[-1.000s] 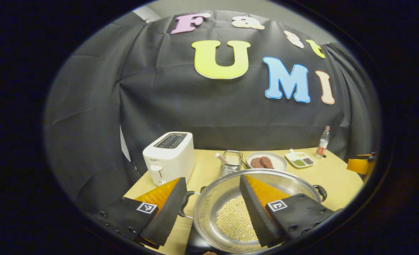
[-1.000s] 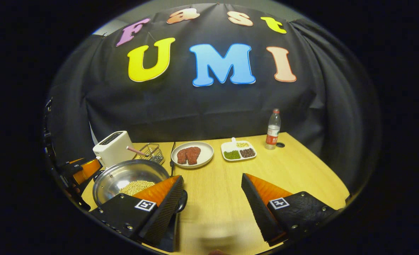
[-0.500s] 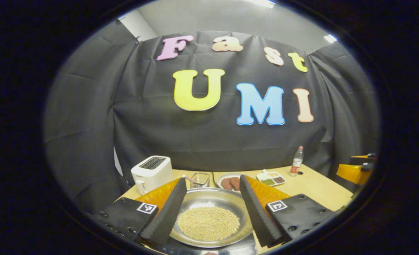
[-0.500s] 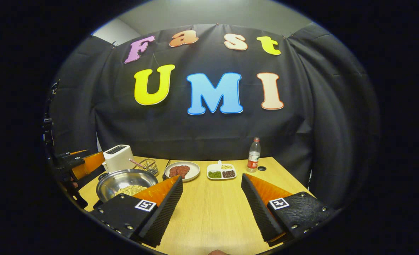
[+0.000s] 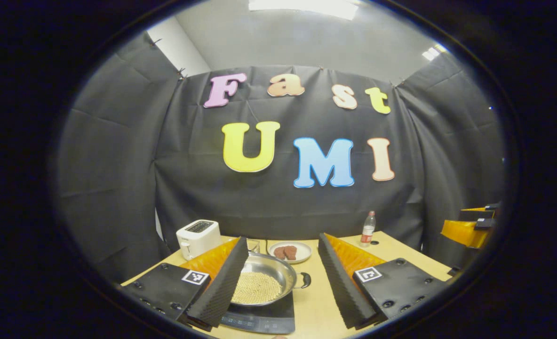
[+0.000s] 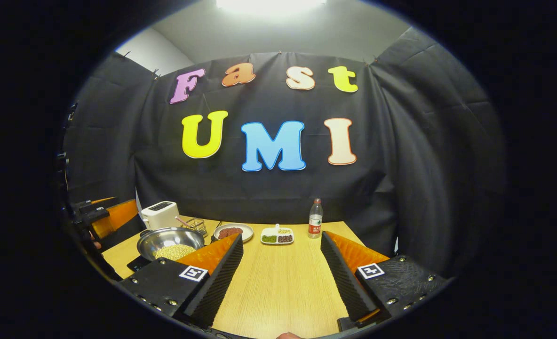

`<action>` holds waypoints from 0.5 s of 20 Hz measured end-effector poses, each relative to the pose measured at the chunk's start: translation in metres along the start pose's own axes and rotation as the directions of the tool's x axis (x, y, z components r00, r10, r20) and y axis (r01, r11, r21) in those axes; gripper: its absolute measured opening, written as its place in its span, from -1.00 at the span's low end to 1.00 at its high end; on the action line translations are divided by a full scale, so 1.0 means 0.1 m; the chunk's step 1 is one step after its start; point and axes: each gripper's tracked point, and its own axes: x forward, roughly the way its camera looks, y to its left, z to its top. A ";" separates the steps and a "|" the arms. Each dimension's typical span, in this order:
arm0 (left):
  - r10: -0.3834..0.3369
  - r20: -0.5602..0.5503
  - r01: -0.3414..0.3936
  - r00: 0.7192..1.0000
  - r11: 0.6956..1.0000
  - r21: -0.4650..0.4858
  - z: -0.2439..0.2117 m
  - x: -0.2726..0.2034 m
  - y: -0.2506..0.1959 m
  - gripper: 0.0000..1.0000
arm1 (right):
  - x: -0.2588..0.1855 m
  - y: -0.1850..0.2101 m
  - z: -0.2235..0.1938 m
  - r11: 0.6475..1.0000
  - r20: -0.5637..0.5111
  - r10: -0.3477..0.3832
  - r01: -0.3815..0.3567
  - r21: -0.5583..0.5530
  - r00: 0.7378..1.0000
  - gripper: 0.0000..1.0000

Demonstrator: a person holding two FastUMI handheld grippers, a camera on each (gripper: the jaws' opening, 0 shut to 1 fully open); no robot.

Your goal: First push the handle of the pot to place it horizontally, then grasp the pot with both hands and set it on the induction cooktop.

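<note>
Both jaws wide apart, clear of pot (image 5: 264, 281) on induction cooktop (image 5: 265, 318).

The pot (image 5: 265, 281), full of pale beans, sits on the induction cooktop (image 5: 264, 319), one side handle (image 5: 304, 280) sticking out right. The left gripper (image 5: 282, 278) hangs wide open, gripping nothing. Toaster (image 5: 198, 238), plate of meat (image 5: 290, 251) and bottle (image 5: 367, 229) sit along the back.

pot (image 5: 264, 282) left side hidden behind left gripper (image 5: 283, 278) finger

Pot (image 5: 264, 282) on cooktop (image 5: 264, 318); toaster (image 5: 197, 238) behind-left.
</note>
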 end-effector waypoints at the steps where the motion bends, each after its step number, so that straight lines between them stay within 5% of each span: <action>1: -0.003 0.010 0.003 1.000 1.000 0.008 0.04 -0.07 -0.02 1.00 | -0.07 -0.04 0.04 1.000 0.014 -0.007 0.007 0.005 1.000 0.99; 10: -0.022 0.074 0.019 0.997 0.999 0.035 0.33 -0.56 0.23 0.94 | -0.46 0.13 0.38 0.999 0.116 -0.040 0.036 0.041 0.992 0.99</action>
